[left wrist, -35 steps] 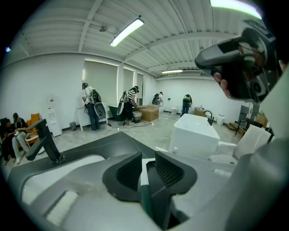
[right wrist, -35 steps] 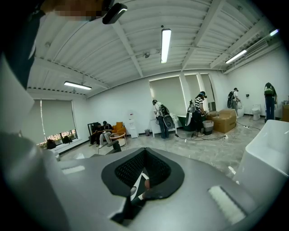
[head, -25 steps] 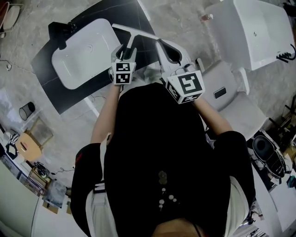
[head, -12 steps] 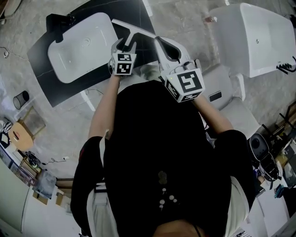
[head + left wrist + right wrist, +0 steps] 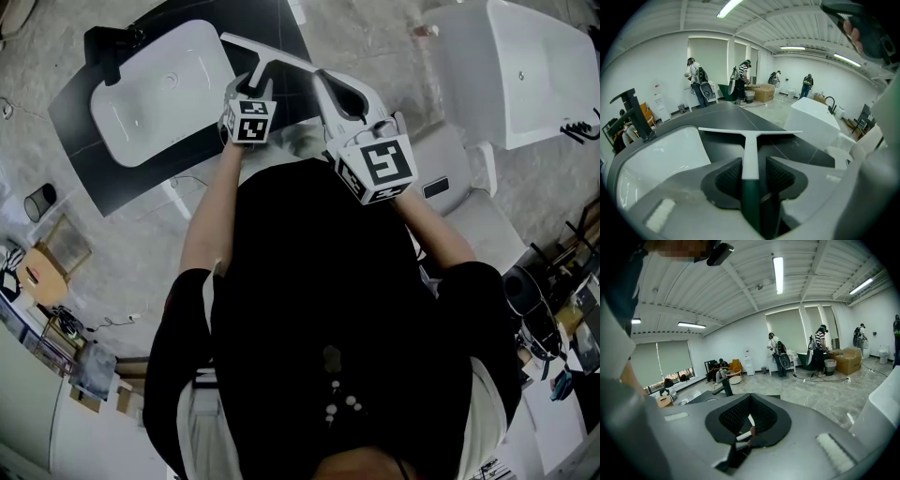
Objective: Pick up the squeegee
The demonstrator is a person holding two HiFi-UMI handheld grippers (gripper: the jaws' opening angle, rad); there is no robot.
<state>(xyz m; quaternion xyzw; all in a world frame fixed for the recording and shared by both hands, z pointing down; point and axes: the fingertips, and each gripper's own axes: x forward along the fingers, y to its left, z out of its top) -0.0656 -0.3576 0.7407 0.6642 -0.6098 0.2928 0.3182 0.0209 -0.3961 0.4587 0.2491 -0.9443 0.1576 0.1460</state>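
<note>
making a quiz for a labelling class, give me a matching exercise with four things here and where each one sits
Things
1. white T-shaped squeegee with dark green handle
2. white rounded-rectangle basin
3. black angular tap
4. large white tub

Places
A. off the flat black slab, at the head view's upper right
B. on the slab, right of the basin
C. set into the slab
D. at the basin's upper-left end in the head view

Pairs: 1-B, 2-C, 3-D, 4-A

top (image 5: 328, 309): black, short-sleeved | left claw (image 5: 253, 89), right claw (image 5: 326, 84): grey, black-and-white marker cubes (image 5: 375, 167)
</note>
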